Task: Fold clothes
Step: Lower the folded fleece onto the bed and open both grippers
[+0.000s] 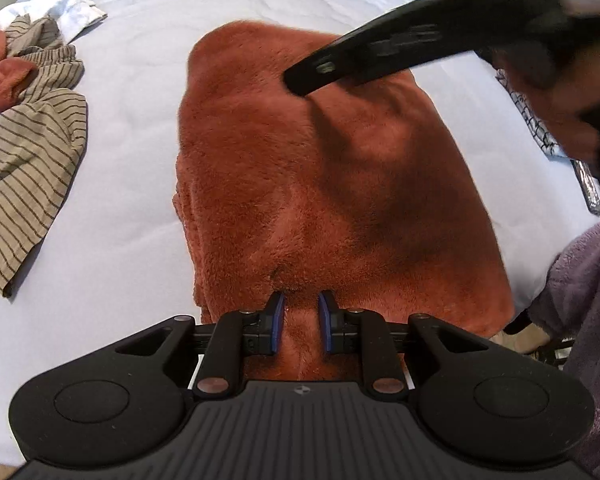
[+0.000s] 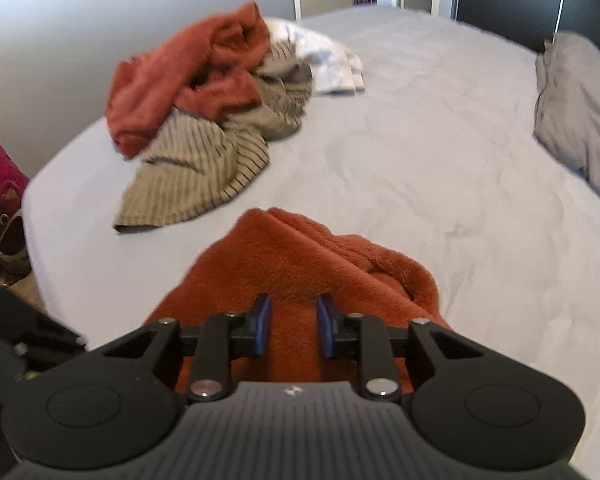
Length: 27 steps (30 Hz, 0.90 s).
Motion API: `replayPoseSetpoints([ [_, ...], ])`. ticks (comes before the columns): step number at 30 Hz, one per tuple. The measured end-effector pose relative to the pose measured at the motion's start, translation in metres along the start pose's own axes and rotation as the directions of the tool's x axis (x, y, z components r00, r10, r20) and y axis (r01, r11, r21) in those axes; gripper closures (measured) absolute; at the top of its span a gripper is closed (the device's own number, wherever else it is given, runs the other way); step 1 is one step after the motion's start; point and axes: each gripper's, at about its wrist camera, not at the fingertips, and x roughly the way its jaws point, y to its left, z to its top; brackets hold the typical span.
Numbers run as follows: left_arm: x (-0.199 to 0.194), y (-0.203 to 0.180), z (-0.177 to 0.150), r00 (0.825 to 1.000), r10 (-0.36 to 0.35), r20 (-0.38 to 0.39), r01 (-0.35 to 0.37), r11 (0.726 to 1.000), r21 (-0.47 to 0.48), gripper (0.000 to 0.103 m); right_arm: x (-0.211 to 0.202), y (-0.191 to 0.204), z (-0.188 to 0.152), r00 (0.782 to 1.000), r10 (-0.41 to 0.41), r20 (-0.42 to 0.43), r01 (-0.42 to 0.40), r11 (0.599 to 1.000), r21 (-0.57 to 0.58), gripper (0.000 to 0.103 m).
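Two grippers on one garment: the rust fleece (image 1: 332, 184) lies part-folded on the bed sheet (image 1: 132, 184), which I'll use as the landmark, at its near edge. Left gripper (image 1: 301, 322) is at the fleece's near hem, jaws narrowed to a small gap with a ridge of pile between the blue pads (image 1: 278, 320); looks pinched, though I can't confirm how many layers it has. Right gripper (image 2: 293, 326) sits over a bunched, layered corner of the same fleece (image 2: 300, 264), jaws equally narrow, fabric between them; grip likely but contact is hard to confirm through the blur

Risks, my read:
- thick plush, shallow bite: pads may hold only pile or the top layer, so the lower layer stays on the sheet and the fold goes crooked
- the two grips seem to hold different layer counts; an uneven lift would skew the edge
- right corner is already rumpled; carrying it over traps creases
- dragging across the sheet could wrinkle it

Striped garment (image 1: 24, 152) and the clothes pile (image 2: 204, 80) lie toward the sheet's far-left corner, clear of the fold path
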Motion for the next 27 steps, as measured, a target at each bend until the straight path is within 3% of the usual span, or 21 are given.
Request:
replayPoseSetpoints([
  [7, 0.012, 0.008, 0.004, 1.000, -0.015, -0.023, 0.016, 0.999, 0.045, 0.086, 0.068, 0.000, 0.010, 0.994, -0.002, -0.109, 0.005, 1.000, 0.024, 0.075],
  [15, 0.010, 0.018, 0.003, 0.999, -0.045, -0.020, 0.045, 0.999, 0.023, 0.087, 0.092, -0.005, 0.013, 0.992, 0.004, -0.124, 0.002, 0.999, 0.049, 0.078],
  [18, 0.005, 0.014, 0.002, 0.998, -0.054, -0.022, 0.054, 0.999, 0.004, 0.087, 0.082, -0.002, 0.012, 0.995, -0.002, -0.100, 0.006, 0.999, 0.039, 0.077],
  [22, -0.010, 0.015, -0.001, 0.993, -0.120, 0.003, 0.120, 0.991, -0.065, 0.087, 0.045, -0.011, 0.008, 0.999, 0.025, -0.031, -0.022, 0.997, 0.078, 0.071],
  [24, -0.022, 0.011, -0.002, 0.990, -0.135, 0.035, 0.137, 0.988, -0.071, 0.087, 0.020, -0.016, 0.004, 0.999, 0.042, 0.003, -0.043, 0.994, 0.100, 0.051],
  [27, -0.046, 0.000, 0.000, 0.990, -0.100, 0.099, 0.105, 0.993, -0.049, 0.087, -0.017, -0.016, -0.010, 0.999, 0.032, 0.022, -0.033, 0.997, 0.066, 0.045],
])
